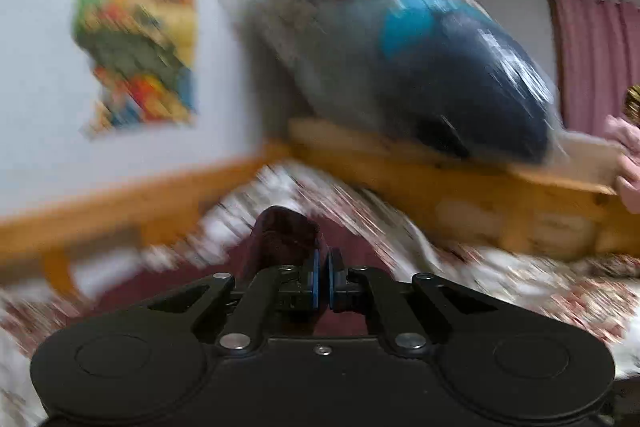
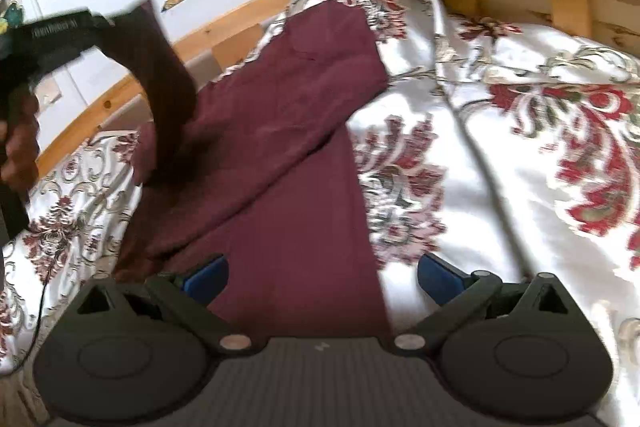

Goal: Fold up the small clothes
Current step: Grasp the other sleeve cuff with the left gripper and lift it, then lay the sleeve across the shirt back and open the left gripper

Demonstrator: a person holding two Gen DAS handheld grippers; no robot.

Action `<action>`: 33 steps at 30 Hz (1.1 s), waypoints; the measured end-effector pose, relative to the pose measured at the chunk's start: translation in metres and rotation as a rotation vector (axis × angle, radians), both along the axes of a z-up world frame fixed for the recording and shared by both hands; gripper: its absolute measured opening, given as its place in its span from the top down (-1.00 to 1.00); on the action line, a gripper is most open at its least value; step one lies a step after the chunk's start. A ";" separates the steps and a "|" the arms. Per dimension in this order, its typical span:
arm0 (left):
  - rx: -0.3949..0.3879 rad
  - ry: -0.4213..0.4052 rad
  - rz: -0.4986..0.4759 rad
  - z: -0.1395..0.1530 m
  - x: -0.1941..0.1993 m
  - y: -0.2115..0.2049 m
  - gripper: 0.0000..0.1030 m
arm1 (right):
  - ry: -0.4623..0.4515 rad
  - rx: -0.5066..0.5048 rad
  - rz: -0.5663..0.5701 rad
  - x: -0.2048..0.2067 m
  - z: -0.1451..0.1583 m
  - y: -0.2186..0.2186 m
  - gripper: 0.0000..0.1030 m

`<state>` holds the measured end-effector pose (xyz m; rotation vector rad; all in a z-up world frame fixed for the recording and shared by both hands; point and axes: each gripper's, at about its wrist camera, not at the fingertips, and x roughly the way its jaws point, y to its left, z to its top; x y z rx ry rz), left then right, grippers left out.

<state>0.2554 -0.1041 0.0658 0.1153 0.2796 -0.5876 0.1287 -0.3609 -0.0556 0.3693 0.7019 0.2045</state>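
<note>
On the white floral bedspread (image 2: 460, 163), our left gripper (image 1: 322, 267), clenched on the maroon cloth garment (image 2: 280, 147), should carry its edge toward three o'clock evenly while the right gripper (image 2: 322, 275) gapes released.

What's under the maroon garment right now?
The maroon garment lies on the floral bedspread, which shows all around it. The left gripper pinches one end up. Whatever lies beneath the cloth's middle is covered.

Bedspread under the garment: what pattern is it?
White bedspread with red floral print, clearest in the right wrist view.
</note>
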 end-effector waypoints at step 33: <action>0.086 0.347 0.452 -0.095 0.089 0.180 0.00 | -0.040 -0.182 0.083 0.000 -0.003 0.040 -1.00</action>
